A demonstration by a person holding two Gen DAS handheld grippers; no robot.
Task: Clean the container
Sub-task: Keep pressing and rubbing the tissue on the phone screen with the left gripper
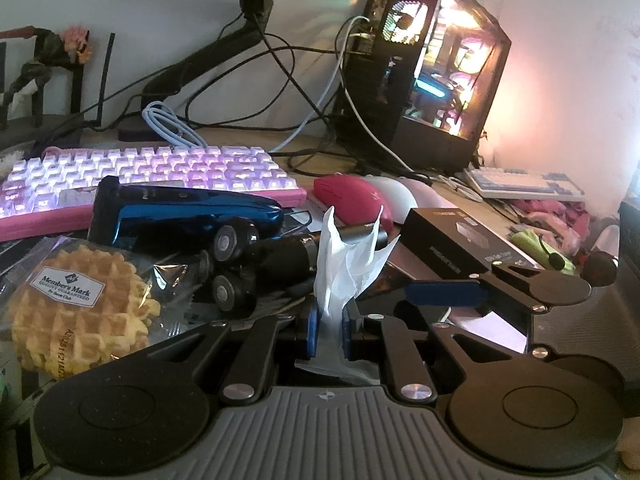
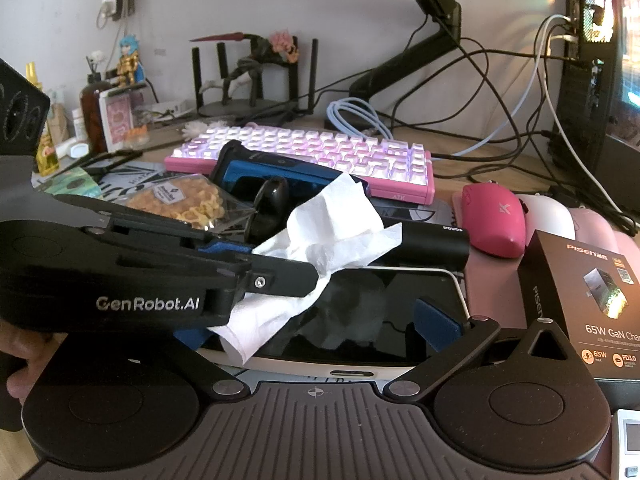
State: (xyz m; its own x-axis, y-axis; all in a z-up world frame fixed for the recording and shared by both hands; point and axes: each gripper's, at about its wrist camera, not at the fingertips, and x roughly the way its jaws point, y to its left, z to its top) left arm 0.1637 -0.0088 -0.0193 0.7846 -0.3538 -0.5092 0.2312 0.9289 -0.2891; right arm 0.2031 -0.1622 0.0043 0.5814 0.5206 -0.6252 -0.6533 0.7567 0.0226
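Observation:
My left gripper (image 1: 330, 332) is shut on a crumpled white tissue (image 1: 340, 264) that stands up between its blue pads. In the right wrist view the left gripper (image 2: 280, 276) reaches in from the left and holds the tissue (image 2: 332, 220) against the far left part of a flat device with a glossy black screen and a white rim (image 2: 360, 312). My right gripper (image 2: 314, 332) spans this device, with a blue pad on each side edge. One of its fingers (image 1: 440, 294) shows at the right of the left wrist view.
The desk is crowded: a lit pink keyboard (image 2: 320, 152), a blue electric shaver (image 1: 192, 212), a wrapped waffle (image 1: 80, 312), a black POVOS cylinder (image 2: 432, 244), a pink mouse (image 2: 492, 220) and a black charger box (image 2: 584, 300). A lit PC tower (image 1: 432, 72) and cables stand behind.

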